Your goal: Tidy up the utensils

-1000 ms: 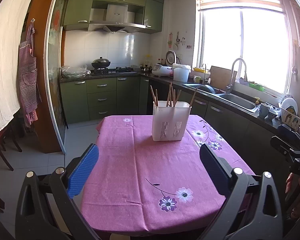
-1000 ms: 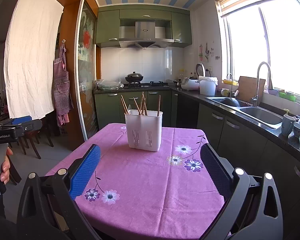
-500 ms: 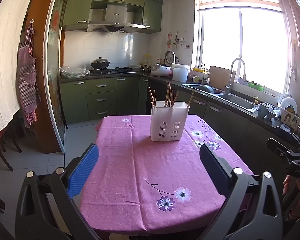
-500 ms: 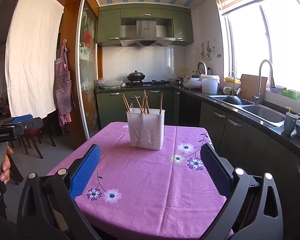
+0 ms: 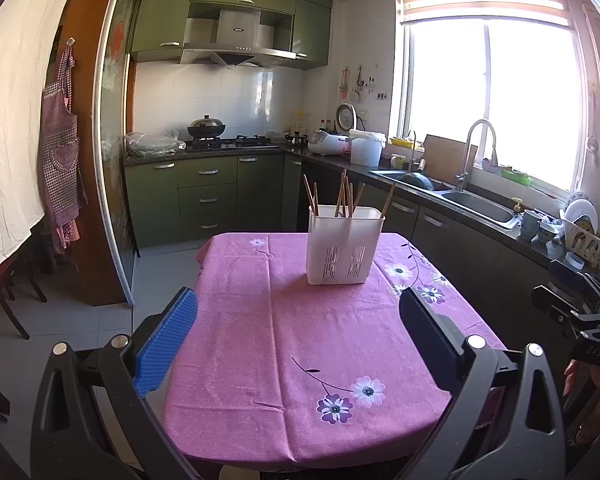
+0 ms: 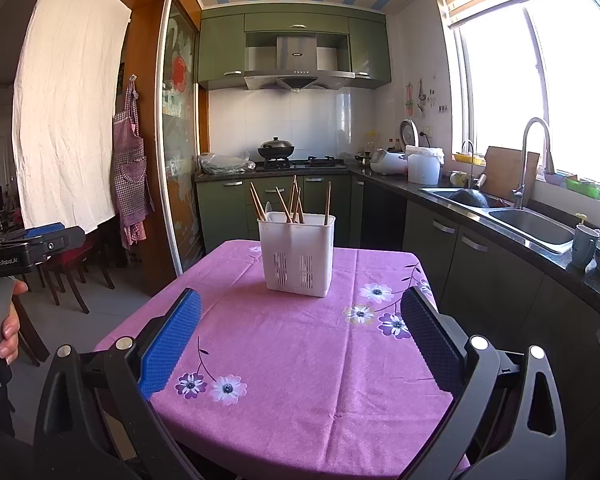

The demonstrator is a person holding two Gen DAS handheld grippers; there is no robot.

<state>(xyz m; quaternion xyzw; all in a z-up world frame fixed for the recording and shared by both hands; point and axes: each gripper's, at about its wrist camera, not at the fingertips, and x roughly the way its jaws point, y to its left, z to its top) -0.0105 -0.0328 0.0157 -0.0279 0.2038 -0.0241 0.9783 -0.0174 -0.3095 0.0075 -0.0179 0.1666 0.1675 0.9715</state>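
A white slotted utensil holder point(image 5: 343, 245) point(image 6: 297, 253) stands upright on the far half of the table with the pink flowered cloth point(image 5: 300, 344) point(image 6: 292, 344). Several wooden chopsticks point(image 5: 346, 196) point(image 6: 292, 202) stick up out of it, and a pale spoon tip point(image 6: 269, 209) shows at its rim in the right wrist view. My left gripper point(image 5: 298, 320) is open over the near table edge, well short of the holder, with nothing between its fingers. My right gripper point(image 6: 300, 320) is open too, empty, at about the same distance.
Green cabinets, a stove with a wok point(image 5: 206, 125) and a counter with a sink point(image 5: 476, 204) run along the back and right. Chairs point(image 6: 66, 276) stand left of the table. The other gripper and a hand show at the frame edges point(image 5: 576, 320) point(image 6: 8, 276).
Both views have shifted only slightly; the holder sits a little differently in frame. Both grippers stay open and empty, and nothing on the table has moved.
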